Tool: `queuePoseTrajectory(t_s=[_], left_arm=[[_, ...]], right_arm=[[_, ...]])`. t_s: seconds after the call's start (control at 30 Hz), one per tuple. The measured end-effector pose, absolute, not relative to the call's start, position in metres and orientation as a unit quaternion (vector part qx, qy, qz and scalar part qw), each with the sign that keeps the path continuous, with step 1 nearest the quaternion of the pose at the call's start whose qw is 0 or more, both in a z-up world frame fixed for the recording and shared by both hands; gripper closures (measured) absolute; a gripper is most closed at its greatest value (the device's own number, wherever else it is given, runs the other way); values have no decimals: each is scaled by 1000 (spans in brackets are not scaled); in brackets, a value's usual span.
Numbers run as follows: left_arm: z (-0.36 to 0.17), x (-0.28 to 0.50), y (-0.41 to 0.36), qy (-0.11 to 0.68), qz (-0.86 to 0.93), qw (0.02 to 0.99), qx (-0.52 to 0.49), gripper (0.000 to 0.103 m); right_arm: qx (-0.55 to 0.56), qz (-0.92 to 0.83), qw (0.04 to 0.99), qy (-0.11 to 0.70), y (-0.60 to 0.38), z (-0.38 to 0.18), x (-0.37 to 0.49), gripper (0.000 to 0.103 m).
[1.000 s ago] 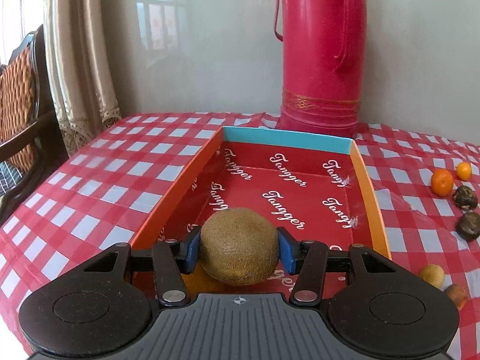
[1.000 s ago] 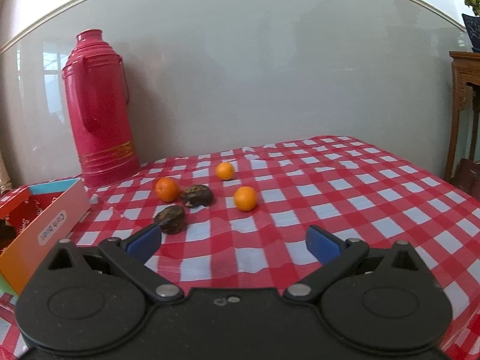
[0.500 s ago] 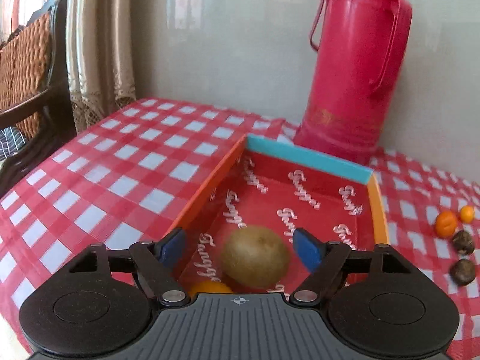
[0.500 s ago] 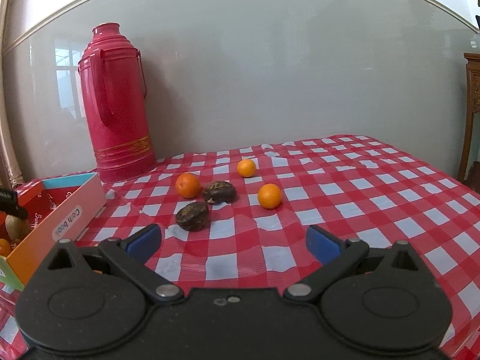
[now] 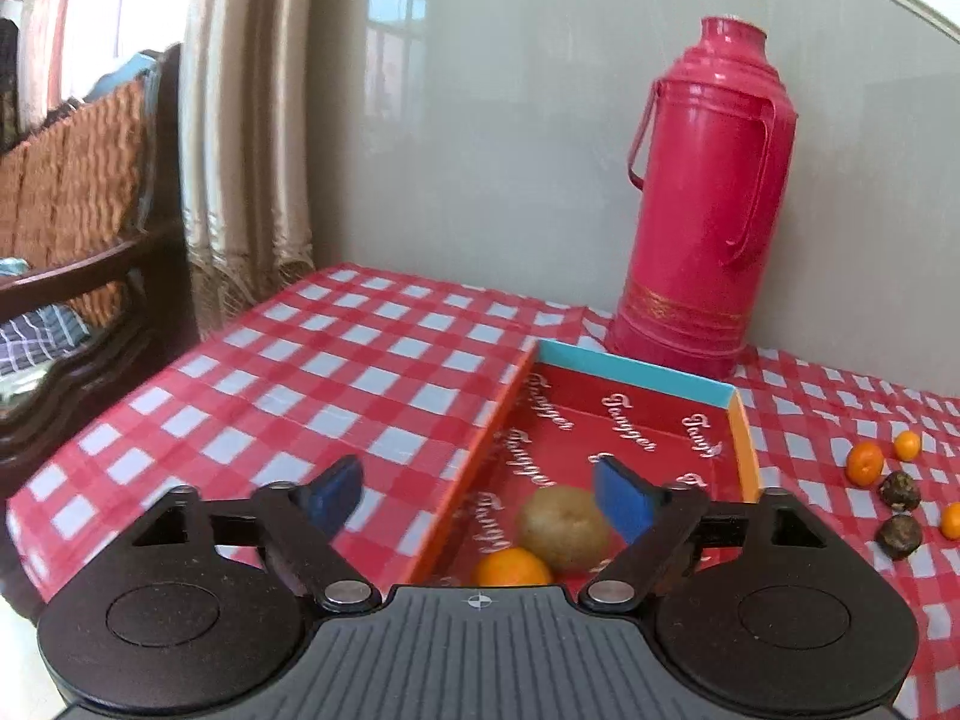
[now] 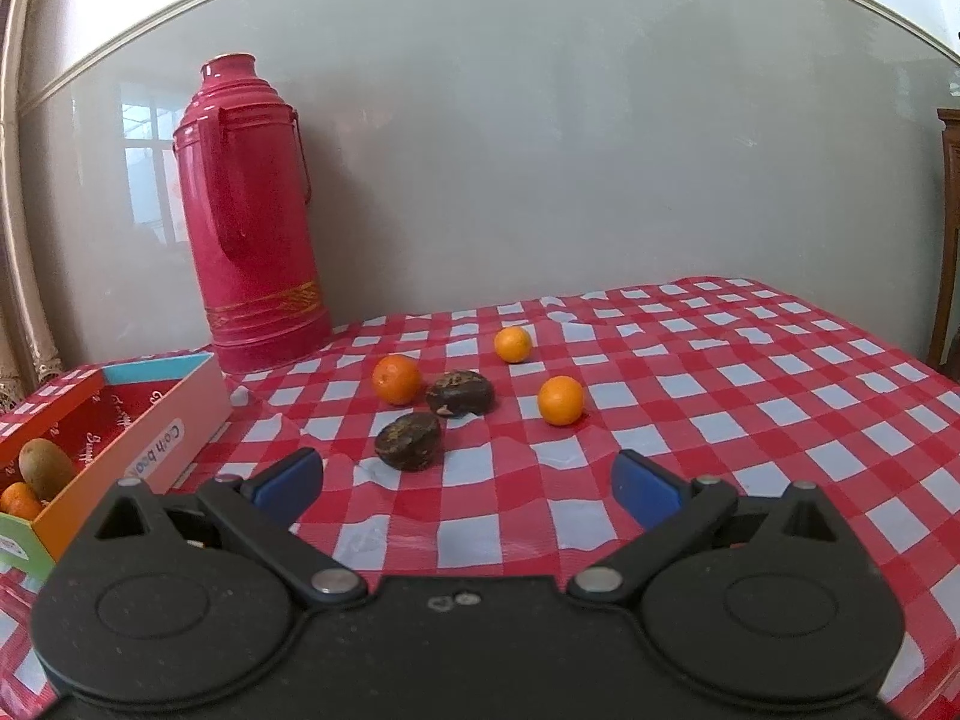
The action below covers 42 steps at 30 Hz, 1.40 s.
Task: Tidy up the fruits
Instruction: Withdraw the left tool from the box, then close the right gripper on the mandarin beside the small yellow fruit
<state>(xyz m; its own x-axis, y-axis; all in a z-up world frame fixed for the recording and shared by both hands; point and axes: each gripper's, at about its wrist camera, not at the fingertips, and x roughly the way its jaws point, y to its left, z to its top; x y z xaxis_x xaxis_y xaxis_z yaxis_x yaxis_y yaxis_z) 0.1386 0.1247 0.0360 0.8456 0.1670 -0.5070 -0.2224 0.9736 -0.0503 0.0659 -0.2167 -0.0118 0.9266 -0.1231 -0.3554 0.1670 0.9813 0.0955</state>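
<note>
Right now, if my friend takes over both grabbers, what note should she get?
Left gripper: open, holding nothing; its jaws have just been opening above the box.
Right gripper: open, empty, pointing at the loose fruit.
Done: kiwi and one orange lie in the box.
Left: three oranges and two dark fruits on the checked cloth, right of the red flask.

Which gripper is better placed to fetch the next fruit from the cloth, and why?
Right. The right gripper is open and faces the dark fruit just ahead; the left gripper, also open, is over the box.
</note>
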Motion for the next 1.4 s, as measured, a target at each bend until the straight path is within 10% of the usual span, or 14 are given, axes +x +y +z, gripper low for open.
queuePoseTrajectory(t_s=[0.5, 1.03, 1.4], left_arm=[[-4, 65, 137, 237, 133, 962, -11, 5], [-14, 46, 184, 228, 205, 950, -52, 0], [-15, 39, 199, 225, 223, 947, -54, 0]], right_arm=[[36, 15, 983, 181, -173, -14, 77, 13], [20, 62, 967, 244, -135, -33, 102, 65], [3, 56, 963, 262, -125, -40, 109, 81]])
